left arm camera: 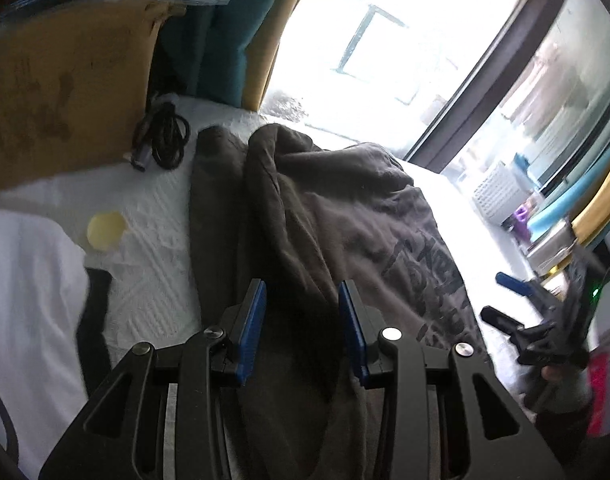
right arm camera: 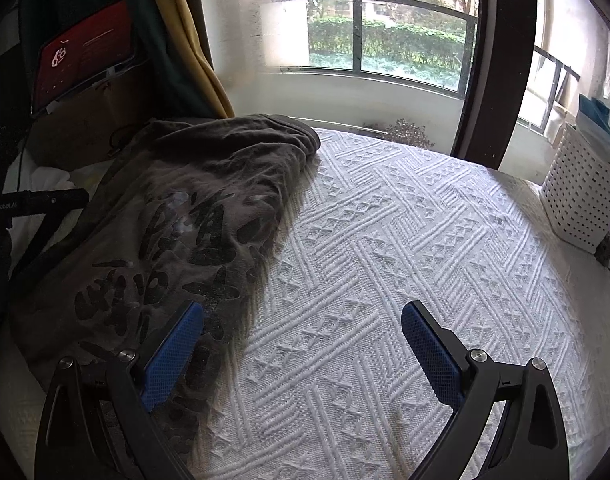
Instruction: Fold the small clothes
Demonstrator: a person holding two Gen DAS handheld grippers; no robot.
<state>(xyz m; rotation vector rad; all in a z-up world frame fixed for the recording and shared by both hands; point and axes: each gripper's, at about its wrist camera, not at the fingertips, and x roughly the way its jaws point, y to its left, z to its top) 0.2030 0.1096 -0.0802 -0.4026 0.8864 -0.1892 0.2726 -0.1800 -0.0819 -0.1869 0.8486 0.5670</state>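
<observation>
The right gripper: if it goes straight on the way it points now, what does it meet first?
Probably the white bedcover. The right gripper is open and aimed down at bare cover, just beside the edge of the grey T-shirt. Depth is unclear.

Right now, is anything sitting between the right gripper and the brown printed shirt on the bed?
Nothing visible does. The right gripper hangs open over the white textured bedspread, and its left finger already overlaps the edge of the brown shirt. The white basket stands off to the far right, well clear.
</observation>
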